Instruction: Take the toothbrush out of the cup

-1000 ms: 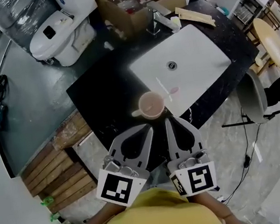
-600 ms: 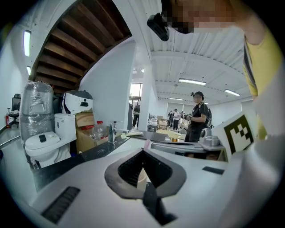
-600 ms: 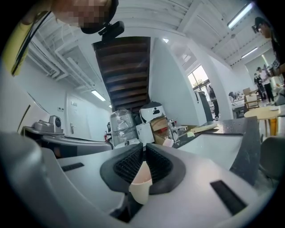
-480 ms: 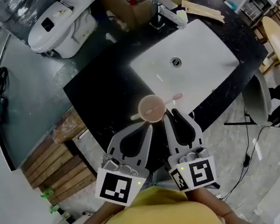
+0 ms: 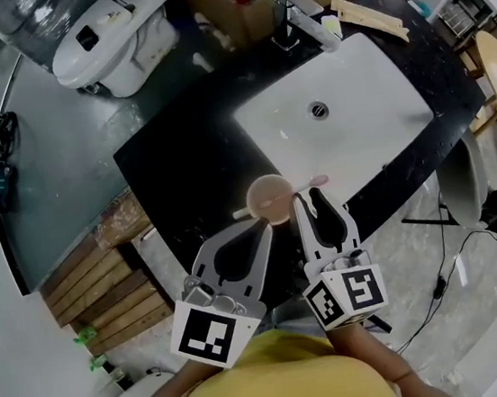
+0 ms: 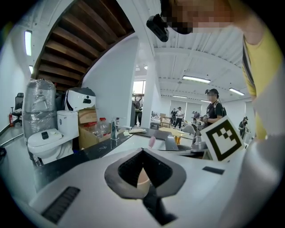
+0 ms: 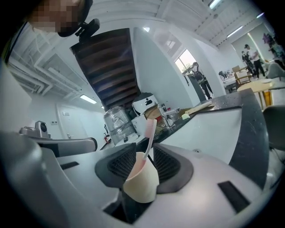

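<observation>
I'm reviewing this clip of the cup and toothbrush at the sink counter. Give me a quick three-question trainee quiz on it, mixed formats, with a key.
1. True or false: the toothbrush is already out of the cup.
2. The cup rests on: A) the black counter; B) the toilet; C) the cardboard box.
3. Fill in: the jaws of the right gripper are ____.

Key
1. False: it leans inside the cup.
2. A.
3. Open. They have just been opening; the cup and toothbrush show in the gap, and the pads press on neither.
</observation>
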Available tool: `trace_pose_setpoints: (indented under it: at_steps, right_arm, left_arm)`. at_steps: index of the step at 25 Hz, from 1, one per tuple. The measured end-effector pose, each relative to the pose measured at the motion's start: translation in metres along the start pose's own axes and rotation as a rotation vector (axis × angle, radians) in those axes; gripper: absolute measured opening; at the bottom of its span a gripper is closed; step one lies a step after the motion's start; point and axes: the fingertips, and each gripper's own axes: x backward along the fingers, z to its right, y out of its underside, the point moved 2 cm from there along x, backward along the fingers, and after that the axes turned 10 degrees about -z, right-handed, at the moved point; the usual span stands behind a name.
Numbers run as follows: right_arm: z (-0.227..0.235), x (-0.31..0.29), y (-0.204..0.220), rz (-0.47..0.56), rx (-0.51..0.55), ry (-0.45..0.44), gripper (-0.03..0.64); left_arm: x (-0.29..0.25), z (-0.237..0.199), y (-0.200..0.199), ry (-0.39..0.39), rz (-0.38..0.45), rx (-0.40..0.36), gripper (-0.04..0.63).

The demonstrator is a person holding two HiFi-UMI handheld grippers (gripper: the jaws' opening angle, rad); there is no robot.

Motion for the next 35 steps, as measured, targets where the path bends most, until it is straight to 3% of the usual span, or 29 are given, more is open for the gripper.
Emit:
trace_pose_setpoints:
  at_steps: [11, 16, 24, 29, 35]
  right_arm:
    - [0.013, -0.016, -0.002, 0.007, -0.125, -0.043, 0.114]
    - [0.012, -0.018, -0.004, 0.015, -0.138, -0.06, 0.049]
    - [0.005, -0.016, -0.017, 0.059, -0.156, -0.114, 0.031]
    - [-0.003, -0.006, -0.031, 0.086, -0.13, -0.13, 0.031]
    - [-0.026, 0.015, -0.047, 0.129, -0.017, -0.149, 0.031]
  left_arm:
    - [-0.005, -0.007, 0.002, -0.037, -0.019, 0.03, 0.009]
    - [-0.003, -0.009, 0.002, -0.05, -0.021, 0.027, 0.009]
    - [0.006, -0.011, 0.003, -0.079, -0.01, 0.04, 0.009]
    - [0.015, -0.008, -0.002, -0.079, 0.011, 0.031, 0.009]
    - [0.03, -0.002, -0.008, -0.073, 0.056, 0.008, 0.009]
